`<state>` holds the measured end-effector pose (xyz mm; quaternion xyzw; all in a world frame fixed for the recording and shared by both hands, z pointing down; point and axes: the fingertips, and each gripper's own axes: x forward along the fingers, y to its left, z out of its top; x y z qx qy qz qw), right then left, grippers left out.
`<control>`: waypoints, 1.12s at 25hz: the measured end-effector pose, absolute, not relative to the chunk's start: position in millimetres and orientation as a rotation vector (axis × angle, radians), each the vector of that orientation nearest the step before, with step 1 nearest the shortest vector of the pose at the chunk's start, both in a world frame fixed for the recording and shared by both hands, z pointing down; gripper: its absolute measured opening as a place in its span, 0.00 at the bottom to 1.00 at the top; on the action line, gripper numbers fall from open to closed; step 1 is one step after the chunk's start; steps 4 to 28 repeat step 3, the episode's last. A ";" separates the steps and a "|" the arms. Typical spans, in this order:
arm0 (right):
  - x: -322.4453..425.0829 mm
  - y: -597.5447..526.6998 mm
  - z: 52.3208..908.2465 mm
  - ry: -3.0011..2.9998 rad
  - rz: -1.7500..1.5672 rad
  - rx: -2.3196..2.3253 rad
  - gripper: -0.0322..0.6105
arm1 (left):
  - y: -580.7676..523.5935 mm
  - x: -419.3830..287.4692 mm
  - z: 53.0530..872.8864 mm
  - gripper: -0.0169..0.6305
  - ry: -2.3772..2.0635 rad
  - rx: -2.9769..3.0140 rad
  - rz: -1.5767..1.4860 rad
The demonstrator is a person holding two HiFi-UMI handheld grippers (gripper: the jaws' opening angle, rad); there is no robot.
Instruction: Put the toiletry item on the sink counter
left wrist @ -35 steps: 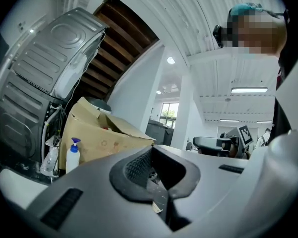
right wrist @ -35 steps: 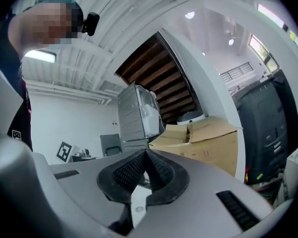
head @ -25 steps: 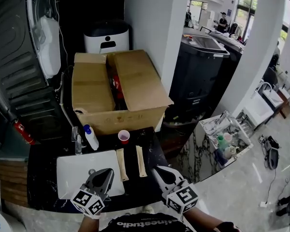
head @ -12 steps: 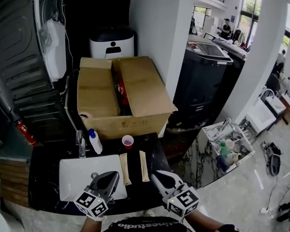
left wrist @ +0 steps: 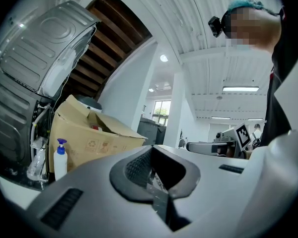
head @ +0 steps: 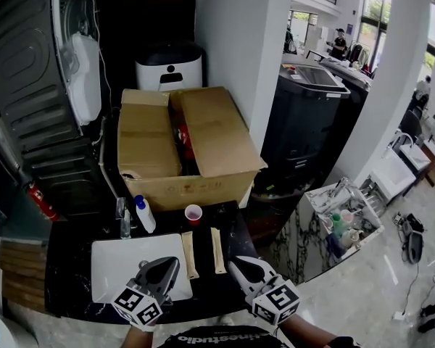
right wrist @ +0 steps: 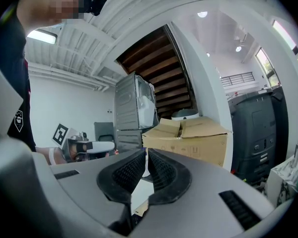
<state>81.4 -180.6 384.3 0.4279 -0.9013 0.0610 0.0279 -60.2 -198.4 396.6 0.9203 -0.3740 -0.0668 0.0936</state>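
Note:
An open cardboard box (head: 185, 147) stands behind the black sink counter (head: 65, 267), with a red item (head: 180, 138) showing between its flaps. A white bottle with a blue pump (head: 144, 214) stands on the counter by the faucet (head: 122, 218); it also shows in the left gripper view, bottle (left wrist: 60, 160). A pink cup (head: 193, 214) and two tan tubes (head: 189, 254) (head: 217, 250) lie right of the white basin (head: 116, 263). My left gripper (head: 159, 272) (left wrist: 151, 150) hovers shut and empty over the basin's near edge. My right gripper (head: 245, 270) (right wrist: 146, 152) is shut, holding nothing, over the counter's near right corner.
A grey machine with an open door (head: 29, 100) stands at the left, a white bin (head: 169, 64) behind the box, a white pillar (head: 235, 42) to the right. A basket of bottles (head: 341, 220) sits on the floor at the right.
The head view has shifted slightly. Both grippers keep their places and stay shut; nothing on the counter has moved.

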 end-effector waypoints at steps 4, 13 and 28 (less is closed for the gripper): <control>82.0 -178.7 387.5 -2.775 0.223 1.314 0.11 | -199.6 -63.2 394.2 0.05 -1.127 2.736 -0.197; 82.0 -178.7 387.5 -2.775 0.223 1.314 0.11 | -199.6 -63.2 394.2 0.05 -1.127 2.736 -0.197; 82.0 -178.7 387.5 -2.775 0.223 1.314 0.11 | -199.6 -63.2 394.2 0.05 -1.127 2.736 -0.197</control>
